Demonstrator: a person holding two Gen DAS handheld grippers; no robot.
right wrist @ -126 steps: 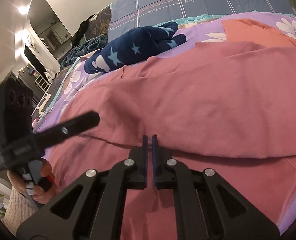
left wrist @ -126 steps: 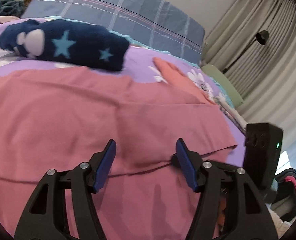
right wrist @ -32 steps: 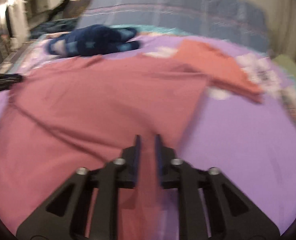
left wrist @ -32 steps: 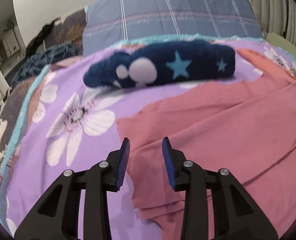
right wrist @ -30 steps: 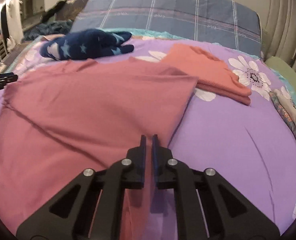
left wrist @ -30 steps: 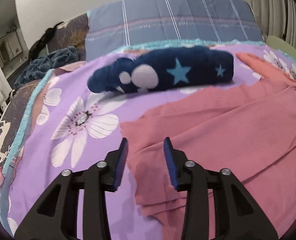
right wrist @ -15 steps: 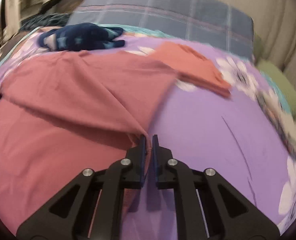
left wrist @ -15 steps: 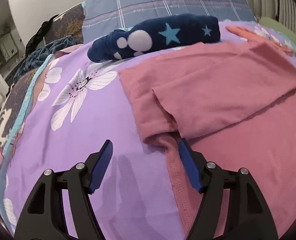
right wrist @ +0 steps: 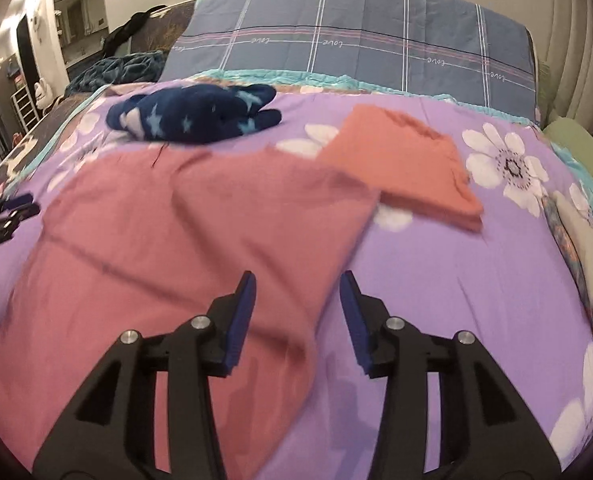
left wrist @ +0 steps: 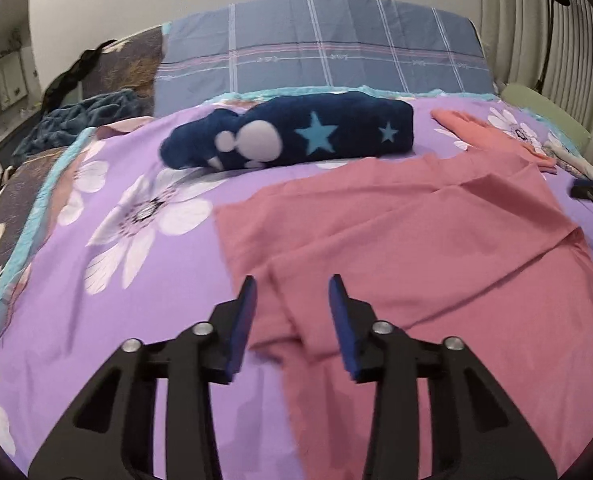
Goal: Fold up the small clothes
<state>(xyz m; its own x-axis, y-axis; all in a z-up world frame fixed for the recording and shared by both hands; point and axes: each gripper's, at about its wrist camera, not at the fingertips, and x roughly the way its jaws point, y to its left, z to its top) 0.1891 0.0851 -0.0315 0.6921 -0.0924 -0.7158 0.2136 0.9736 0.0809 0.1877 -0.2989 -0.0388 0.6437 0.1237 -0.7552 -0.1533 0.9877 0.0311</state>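
I am looking across a bed with a purple flowered sheet (left wrist: 96, 280). A dusty pink garment (left wrist: 436, 248) lies spread on it, its far half already folded toward me over the near half, so one fold looks done. My left gripper (left wrist: 292, 304) hovers over the garment's left edge, jaws apart, holding nothing. My right gripper (right wrist: 296, 304) hovers over the right edge, also spread and empty. Beyond the garment, an orange garment (right wrist: 404, 164) lies folded flat, seemingly finished, and a rolled navy star-print blanket (left wrist: 296, 136) sits beside the pillow (right wrist: 356, 40). I judge the pink garment needs at least one more fold before it is compact.
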